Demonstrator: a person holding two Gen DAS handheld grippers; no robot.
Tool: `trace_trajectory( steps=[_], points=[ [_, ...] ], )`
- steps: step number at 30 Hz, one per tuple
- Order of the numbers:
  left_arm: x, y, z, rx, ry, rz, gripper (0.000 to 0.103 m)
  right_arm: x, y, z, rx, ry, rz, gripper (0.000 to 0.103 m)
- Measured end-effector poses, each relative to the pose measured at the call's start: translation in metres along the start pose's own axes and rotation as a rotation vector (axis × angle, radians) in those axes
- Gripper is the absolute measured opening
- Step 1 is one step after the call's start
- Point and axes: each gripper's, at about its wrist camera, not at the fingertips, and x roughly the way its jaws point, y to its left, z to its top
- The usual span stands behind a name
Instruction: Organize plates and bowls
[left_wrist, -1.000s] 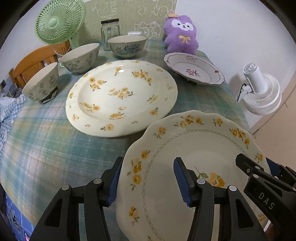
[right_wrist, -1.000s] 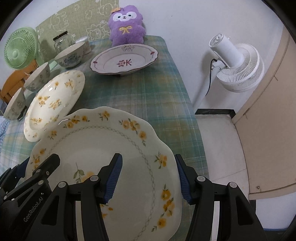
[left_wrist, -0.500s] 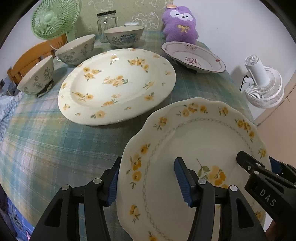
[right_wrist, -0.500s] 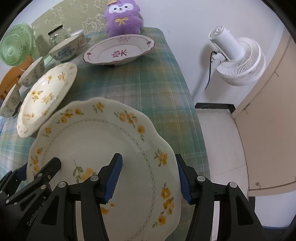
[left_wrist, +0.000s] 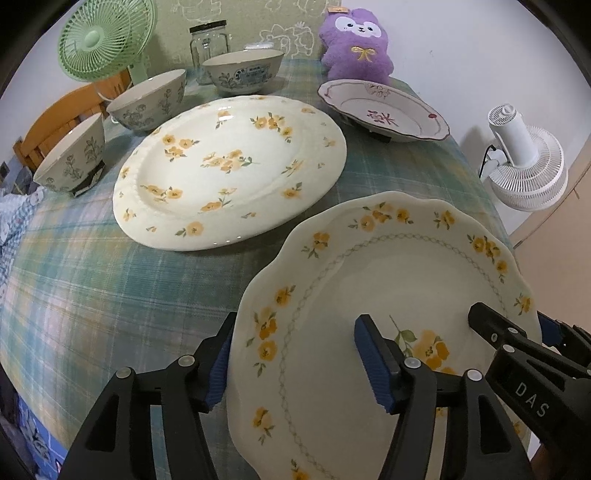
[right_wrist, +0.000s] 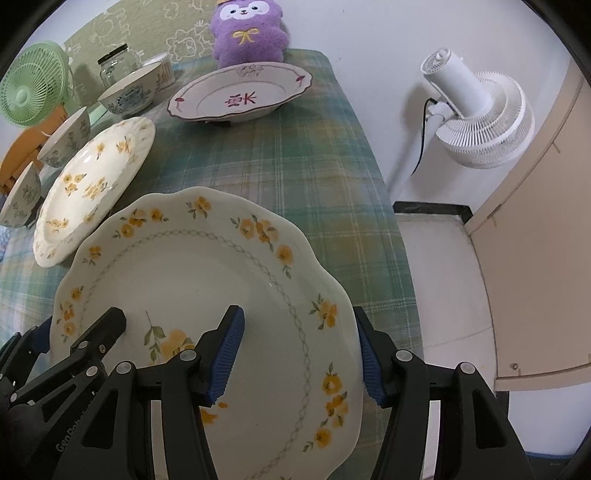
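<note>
- Over the bench (left_wrist: 110, 295), I'm straddling the scalloped plate's (left_wrist: 388, 295) rim with both hand-held grippers.
- Left hand-held gripper (left_wrist: 295, 358) jaws have just been opening, released.
- Right hand-held gripper (right_wrist: 299, 350) jaws likewise, pads off the rim.

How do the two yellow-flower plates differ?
The scalloped plate has a wavy rim and a chain-pattern ring; the round plate has a smooth rim and flowers scattered across it. The scalloped plate sits between both grippers' jaws near the table edge; the round plate lies untouched farther in. Both are cream.
</note>
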Motion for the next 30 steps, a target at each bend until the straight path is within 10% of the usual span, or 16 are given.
trace_trajectory(
  steps=[15,30],
  points=[
    [-0.025,-0.001,0.007,0.029,-0.028,-0.026,0.089,-0.028,-0.008,0.003,0.013,-0.031,0.026,0.074],
    [-0.081,0.021,0.034,-0.004,-0.113,-0.004,0.090,-0.096,0.011,0.022,-0.013,-0.170,0.072,0.085]
  ],
)
